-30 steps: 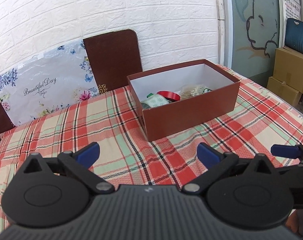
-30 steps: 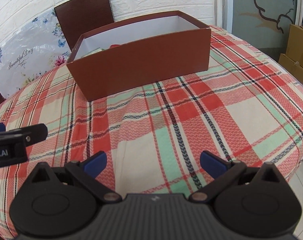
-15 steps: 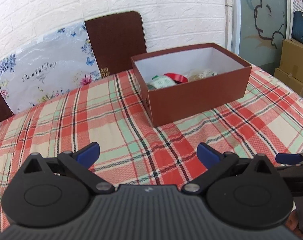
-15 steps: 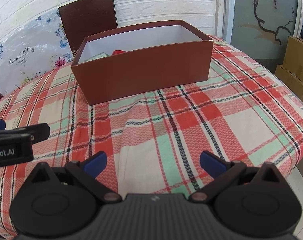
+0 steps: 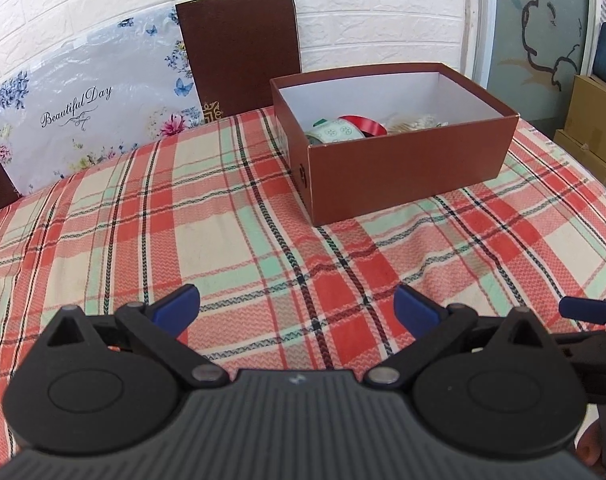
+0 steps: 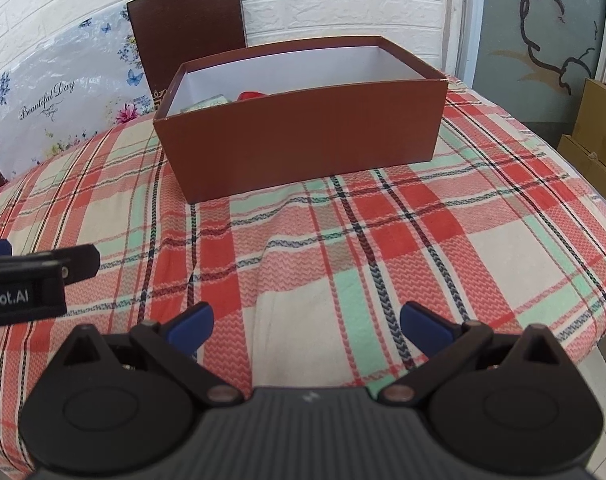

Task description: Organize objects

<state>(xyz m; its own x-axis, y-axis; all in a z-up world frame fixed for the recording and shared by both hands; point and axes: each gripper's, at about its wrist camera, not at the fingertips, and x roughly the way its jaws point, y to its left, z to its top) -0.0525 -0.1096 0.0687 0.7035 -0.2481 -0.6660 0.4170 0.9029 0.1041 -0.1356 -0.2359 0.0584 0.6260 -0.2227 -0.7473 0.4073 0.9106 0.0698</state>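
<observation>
Both tools hang low over the plaid tablecloth (image 5: 231, 240), and neither carries anything: the left gripper (image 5: 296, 305) has its blue pads spread wide, the right gripper (image 6: 306, 321) gapes just the same. The brown box (image 5: 407, 168) sits on the cloth at about one o'clock from the left tool and at twelve from the right, well apart from both.

Inside it, seen from the left wrist, lie a green-patterned roll (image 5: 335, 134), a red ring (image 5: 363, 125) touching it, and a pale bundle (image 5: 417, 122) further right. Looks like the sorting is done, or nearly.

The risk now? The two tools hover close side by side, so a careless swing could knock them together, or a low pass could ruck the cloth and shift the box.

From the right wrist the near wall hides nearly all the contents. What the pale bundle is, I cannot tell.
</observation>
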